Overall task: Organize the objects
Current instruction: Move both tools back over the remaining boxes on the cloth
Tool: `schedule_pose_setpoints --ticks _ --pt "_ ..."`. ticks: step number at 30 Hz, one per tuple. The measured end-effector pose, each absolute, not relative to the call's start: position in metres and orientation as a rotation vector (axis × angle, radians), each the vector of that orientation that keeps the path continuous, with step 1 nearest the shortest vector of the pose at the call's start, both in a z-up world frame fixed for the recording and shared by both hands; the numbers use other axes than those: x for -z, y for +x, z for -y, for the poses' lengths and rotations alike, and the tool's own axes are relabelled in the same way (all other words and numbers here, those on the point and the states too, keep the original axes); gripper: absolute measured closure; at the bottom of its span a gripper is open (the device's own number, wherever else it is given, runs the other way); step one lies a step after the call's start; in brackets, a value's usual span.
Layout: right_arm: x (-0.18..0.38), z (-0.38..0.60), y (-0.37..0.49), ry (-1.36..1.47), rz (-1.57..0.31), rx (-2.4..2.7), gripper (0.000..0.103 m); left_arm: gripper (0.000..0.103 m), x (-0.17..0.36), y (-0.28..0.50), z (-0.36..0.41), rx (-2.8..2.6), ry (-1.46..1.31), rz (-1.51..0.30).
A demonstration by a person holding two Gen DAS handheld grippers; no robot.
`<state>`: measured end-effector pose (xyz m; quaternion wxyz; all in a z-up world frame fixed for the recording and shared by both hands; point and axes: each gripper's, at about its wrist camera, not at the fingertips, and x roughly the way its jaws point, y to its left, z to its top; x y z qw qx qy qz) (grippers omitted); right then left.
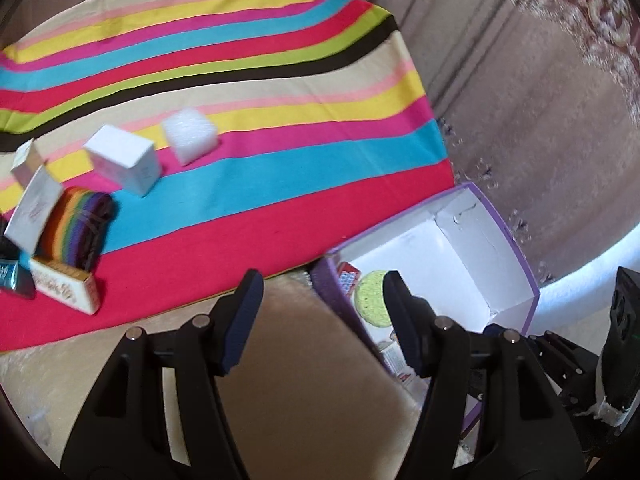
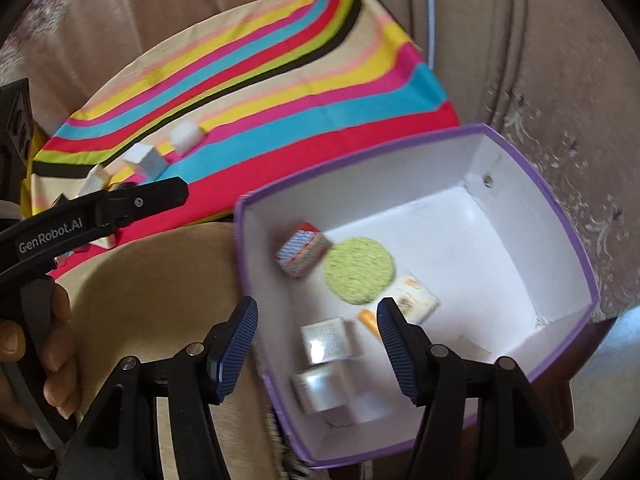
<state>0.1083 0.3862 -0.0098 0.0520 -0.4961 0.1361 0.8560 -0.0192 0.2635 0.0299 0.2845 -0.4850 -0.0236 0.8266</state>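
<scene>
Here, the right gripper (image 2: 318,344) is hanging wide apart and empty over the purple box (image 2: 568,220), with a green round pad (image 2: 358,270) lying inside just ahead. The left gripper (image 1: 322,308) is also gaping wide, holding nothing. Farther off to its left, a white box (image 1: 124,162) and foam cube (image 1: 190,138) are sitting on the striped cloth (image 1: 280,152).

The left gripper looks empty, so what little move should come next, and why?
Probably swing the left gripper over to the white cube box on the striped cloth. Both grippers are open and hold nothing, the purple box already has several items inside, and small boxes are waiting on the cloth.
</scene>
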Motion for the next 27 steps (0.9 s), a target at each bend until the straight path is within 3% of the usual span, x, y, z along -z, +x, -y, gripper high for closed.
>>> schedule_pose_setpoints --ticks 27 --pt "-0.004 -0.271 0.064 -1.589 -0.259 -2.82 0.039 0.037 -0.025 -0.008 -0.02 -2.527 -1.347 0.47"
